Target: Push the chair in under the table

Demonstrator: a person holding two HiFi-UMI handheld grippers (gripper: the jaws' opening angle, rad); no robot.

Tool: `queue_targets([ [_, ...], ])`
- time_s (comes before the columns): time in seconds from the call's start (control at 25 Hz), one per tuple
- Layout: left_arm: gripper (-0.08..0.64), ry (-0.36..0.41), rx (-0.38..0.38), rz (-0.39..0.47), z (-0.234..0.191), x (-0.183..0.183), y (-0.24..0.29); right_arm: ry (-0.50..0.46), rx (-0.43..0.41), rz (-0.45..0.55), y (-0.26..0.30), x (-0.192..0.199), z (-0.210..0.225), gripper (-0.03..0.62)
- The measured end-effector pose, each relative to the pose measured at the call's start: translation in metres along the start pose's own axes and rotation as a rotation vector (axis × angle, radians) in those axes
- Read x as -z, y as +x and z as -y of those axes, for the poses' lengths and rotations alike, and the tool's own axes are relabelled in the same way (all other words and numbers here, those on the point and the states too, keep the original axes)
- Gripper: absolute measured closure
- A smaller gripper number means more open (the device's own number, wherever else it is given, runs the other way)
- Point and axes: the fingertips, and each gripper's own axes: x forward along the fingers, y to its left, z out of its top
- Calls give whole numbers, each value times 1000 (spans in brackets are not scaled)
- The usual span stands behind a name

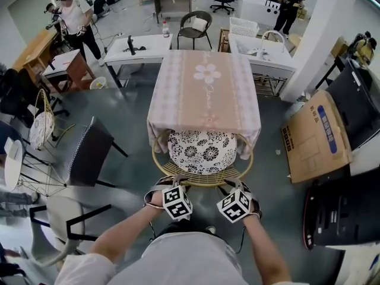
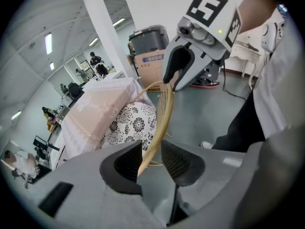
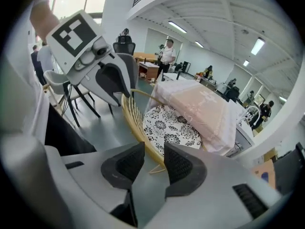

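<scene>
Shows a chair [image 1: 202, 153] with patterned cushion partly beneath the cloth-draped table [image 1: 205, 88], curved back rim [image 1: 205, 184] toward the person. Shows both forearms reaching forward and down from the bottom of the head view, roughly parallel and close together. Ends them at the left gripper [image 1: 163, 186] and right gripper [image 1: 240, 186], side by side at the rim, marker cubes uppermost and tilted toward each other. In the left gripper view, puts the rim running up between that gripper's jaws: pads a little apart, a sliver of gap beside one pad, no clamping. Has the right gripper further along the same rim, pointed steeply down at it. In the right gripper view, sets the jaws a narrow way apart with nothing pinched, the rim passing just beyond the pads. Cannot tell contact there.
</scene>
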Motion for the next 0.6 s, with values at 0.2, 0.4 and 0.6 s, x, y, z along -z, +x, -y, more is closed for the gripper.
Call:
queue_targets([
  [0.2, 440, -146, -19, 91, 3, -19, -22, 147, 6, 87, -17, -19, -2, 482],
  [0.4, 440, -299, -27, 202, 11, -47, -46, 310, 5, 174, -34, -35, -4, 482],
  [0.6, 443, -499, -35, 331, 11, -76, -71, 380, -1, 260, -61, -46, -6, 496],
])
